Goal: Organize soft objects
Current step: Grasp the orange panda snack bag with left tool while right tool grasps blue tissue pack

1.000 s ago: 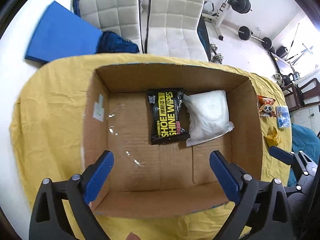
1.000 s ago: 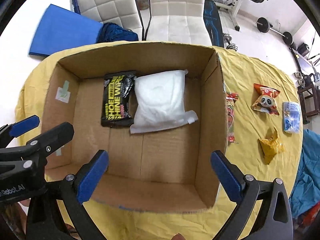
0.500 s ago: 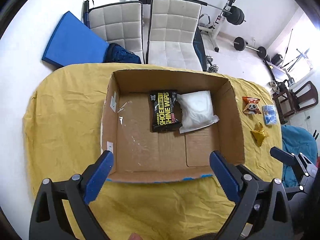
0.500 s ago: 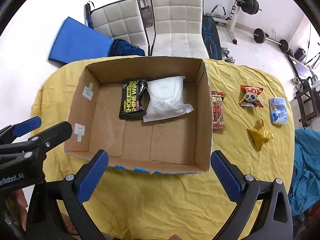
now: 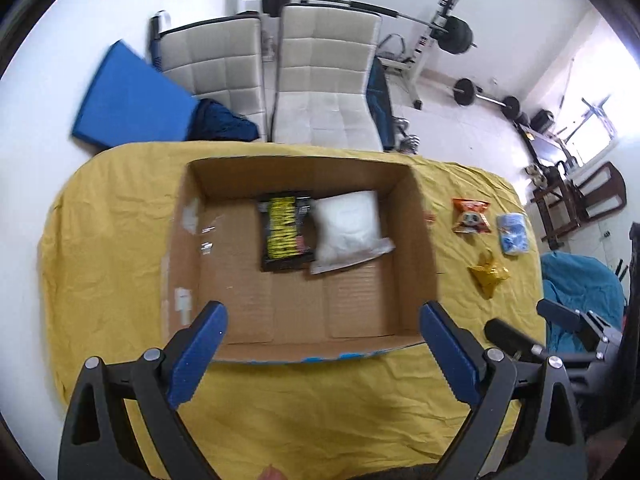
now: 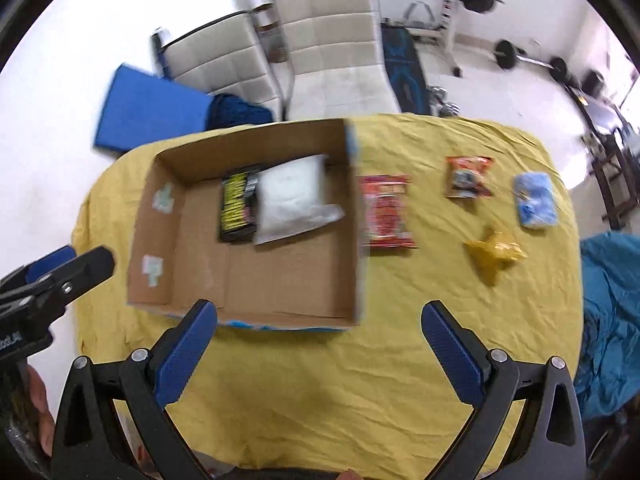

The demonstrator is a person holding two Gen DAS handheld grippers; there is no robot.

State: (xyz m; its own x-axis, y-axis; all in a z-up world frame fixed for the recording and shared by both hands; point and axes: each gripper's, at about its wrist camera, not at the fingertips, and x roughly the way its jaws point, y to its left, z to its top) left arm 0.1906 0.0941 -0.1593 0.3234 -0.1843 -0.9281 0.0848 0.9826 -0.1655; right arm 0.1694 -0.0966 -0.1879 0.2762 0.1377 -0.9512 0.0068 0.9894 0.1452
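Note:
An open cardboard box stands on the yellow cloth. Inside it lie a black shoe-wipes pack and a white soft pouch, side by side. Right of the box on the cloth lie a red snack packet, an orange panda packet, a blue-and-white pack and a crumpled yellow wrapper. My left gripper hangs open above the box's near edge. My right gripper is open over bare cloth in front of the box.
The yellow-covered table ends close on the left and near sides. Two white padded chairs and a blue mat stand behind it. Weights and a bench fill the far room. A teal cloth hangs at the right.
Both grippers have pulled back and up from inside the box, so the whole box and table show now. The right gripper has also swung right toward the loose packets.

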